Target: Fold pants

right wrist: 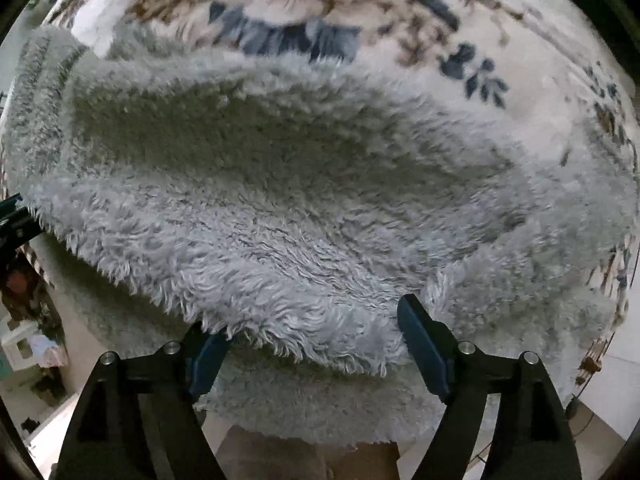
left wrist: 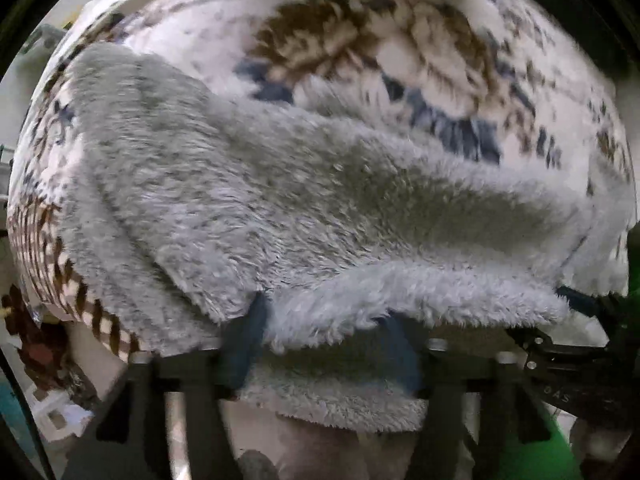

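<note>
Two grippers pointing straight down, both spread wide and clamping nothing. Closest in, on the right wrist view: right gripper (right wrist: 320, 344) standing open, blue pads (right wrist: 422, 344) sitting clear on either side of a fluffy hem, fabric lying between them but not getting pinched. Same deal on the left wrist view: left gripper (left wrist: 324, 344) gaping, one blue pad (left wrist: 244, 340) poking out beside the fleece, the other mostly buried under it, so cannot tell if that one is touching. Just past the fingertips: grey fleece pants (right wrist: 280, 184) lying folded over, top layer draped across the lower one, edge hanging right at the jaws. Beyond and underneath the pants: patterned blanket (left wrist: 400, 52) with brown and blue floral print, spreading away from both tools. Off to the right of the left gripper: the other tool's black frame (left wrist: 568, 356) peeking in.
</note>
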`<action>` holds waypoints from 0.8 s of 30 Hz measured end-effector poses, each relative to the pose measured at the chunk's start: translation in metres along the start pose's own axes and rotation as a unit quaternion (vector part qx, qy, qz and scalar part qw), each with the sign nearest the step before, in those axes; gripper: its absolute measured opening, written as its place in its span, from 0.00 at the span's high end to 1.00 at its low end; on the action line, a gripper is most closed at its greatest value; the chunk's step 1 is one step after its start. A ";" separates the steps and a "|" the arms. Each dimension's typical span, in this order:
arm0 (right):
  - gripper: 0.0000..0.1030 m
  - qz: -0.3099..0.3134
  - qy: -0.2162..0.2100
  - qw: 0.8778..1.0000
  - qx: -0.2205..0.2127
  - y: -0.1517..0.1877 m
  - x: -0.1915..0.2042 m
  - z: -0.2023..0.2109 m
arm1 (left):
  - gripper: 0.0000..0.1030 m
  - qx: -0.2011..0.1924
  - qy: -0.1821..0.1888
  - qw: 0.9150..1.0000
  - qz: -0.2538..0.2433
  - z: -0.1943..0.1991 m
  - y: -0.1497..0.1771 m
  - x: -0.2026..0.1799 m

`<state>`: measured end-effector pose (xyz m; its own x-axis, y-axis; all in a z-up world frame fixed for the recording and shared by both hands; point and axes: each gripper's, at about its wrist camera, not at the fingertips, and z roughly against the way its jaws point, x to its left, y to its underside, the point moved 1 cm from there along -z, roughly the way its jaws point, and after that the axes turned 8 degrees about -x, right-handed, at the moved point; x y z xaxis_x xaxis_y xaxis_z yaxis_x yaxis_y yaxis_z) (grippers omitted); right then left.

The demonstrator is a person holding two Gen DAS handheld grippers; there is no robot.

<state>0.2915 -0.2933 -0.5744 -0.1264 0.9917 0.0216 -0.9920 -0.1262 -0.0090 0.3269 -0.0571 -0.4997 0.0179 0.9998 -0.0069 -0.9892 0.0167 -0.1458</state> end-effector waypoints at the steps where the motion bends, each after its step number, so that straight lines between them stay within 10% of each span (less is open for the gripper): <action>1: 0.20 -0.003 0.000 1.000 -0.002 -0.001 -0.002 0.004 | 0.15 -0.005 -0.001 1.000 0.010 0.006 -0.002 0.004; 13: 0.20 -0.100 0.052 0.994 0.004 -0.027 -0.054 0.012 | 0.09 -0.045 -0.073 0.987 0.133 0.017 -0.084 0.100; 24: 0.20 -0.104 0.095 0.990 -0.015 -0.119 -0.012 0.009 | 0.09 -0.031 -0.150 0.971 0.186 -0.033 -0.138 0.183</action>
<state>0.4107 -0.2901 -0.5648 0.0879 0.9828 -0.1623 -0.9953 0.0800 -0.0546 0.4711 0.1232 -0.5138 -0.3912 0.8945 0.2163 -0.9081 -0.3371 -0.2485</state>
